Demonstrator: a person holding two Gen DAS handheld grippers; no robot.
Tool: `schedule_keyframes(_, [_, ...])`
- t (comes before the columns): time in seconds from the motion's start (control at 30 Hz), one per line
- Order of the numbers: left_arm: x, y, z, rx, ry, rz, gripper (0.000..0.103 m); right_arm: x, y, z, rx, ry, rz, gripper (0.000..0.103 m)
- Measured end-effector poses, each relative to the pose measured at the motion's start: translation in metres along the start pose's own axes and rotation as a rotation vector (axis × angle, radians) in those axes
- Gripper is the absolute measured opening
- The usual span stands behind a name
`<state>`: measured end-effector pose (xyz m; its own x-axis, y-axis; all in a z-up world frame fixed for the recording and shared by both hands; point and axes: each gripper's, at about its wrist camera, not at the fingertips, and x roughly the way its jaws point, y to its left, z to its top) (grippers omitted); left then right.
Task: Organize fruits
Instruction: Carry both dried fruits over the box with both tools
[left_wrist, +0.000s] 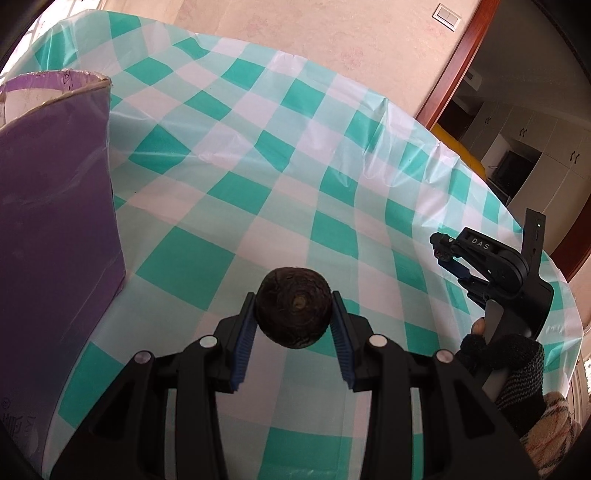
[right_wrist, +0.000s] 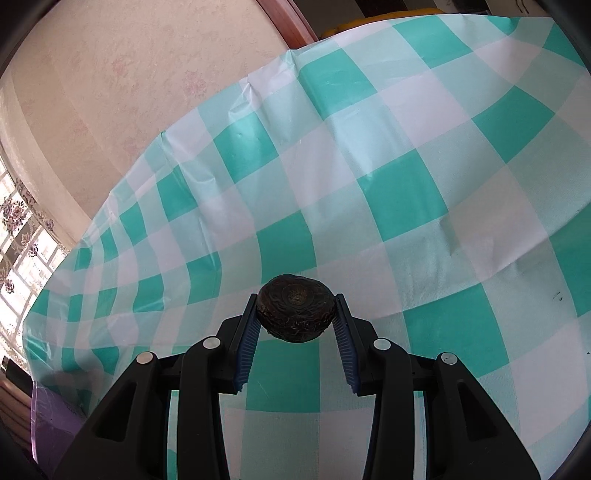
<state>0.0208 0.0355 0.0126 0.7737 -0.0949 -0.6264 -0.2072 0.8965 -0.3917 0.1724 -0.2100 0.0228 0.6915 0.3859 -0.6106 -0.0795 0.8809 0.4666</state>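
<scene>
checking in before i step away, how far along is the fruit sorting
Midway, it seems. Done: nothing visibly, since the purple box's inside is hidden. In hand: the left gripper and the right gripper each grip a dark round fruit above the checked tablecloth. Left: placing both, probably in that box.

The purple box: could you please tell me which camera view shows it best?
The left wrist view: the purple box fills its left side, showing one wall and the open top rim. The right wrist view catches only a purple sliver at its lower left edge.
</scene>
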Motion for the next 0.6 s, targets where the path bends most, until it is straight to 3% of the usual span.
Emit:
schedule_keyframes(0.13, [0.000, 0.003, 0.000, -0.016, 0.001, -0.002, 0.039, -0.013, 0.005, -0.024, 0.032, 0.026, 0.016, 0.039])
schedule_keyframes(0.6, [0.000, 0.005, 0.000, -0.027, 0.003, 0.005, 0.039, -0.088, 0.033, -0.113, -0.092, 0.058, 0.030, 0.039])
